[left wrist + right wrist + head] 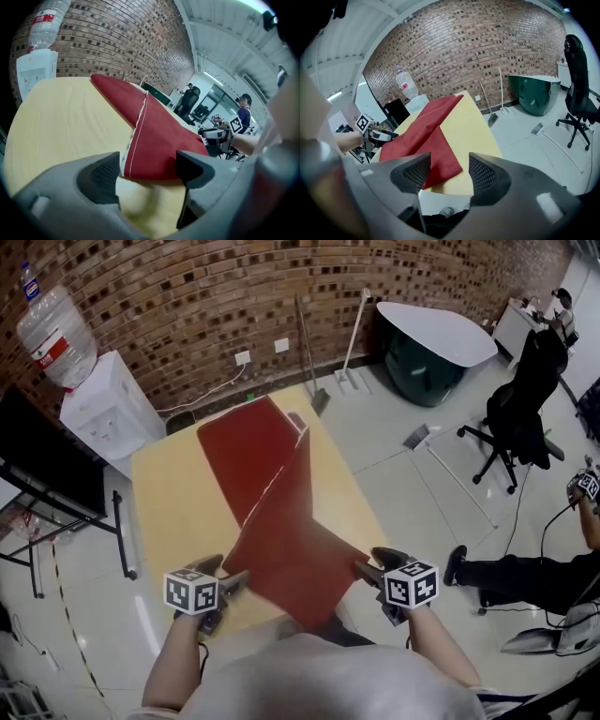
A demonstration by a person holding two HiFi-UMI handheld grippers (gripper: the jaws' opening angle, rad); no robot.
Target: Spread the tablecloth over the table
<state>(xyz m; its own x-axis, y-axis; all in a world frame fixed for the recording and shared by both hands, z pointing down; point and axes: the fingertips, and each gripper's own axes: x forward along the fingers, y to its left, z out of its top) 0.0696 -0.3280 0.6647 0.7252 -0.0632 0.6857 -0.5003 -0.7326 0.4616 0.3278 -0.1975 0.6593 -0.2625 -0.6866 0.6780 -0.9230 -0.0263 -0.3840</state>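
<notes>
- Left gripper (146, 171) is released: jaws wide, with the near left corner of the cloth (281, 521) lying loose between them, no pad pressing it.
- Right gripper (447, 173) is released too: jaws spread, and the cloth's right corner sits in the gap, closer to the left-hand jaw.
- From the head view both grippers sit low at the table's (169, 502) near edge, one at each near corner of the cloth.
- The red cloth is on the yellow table, folded over itself. A long band runs to the far edge, a wider flap lies nearer, and a white seam shows along the fold.
- Left of the table stands a water dispenser (103, 409); on the right there's a black chair (520, 409), with a brick wall (187, 287) behind.
</notes>
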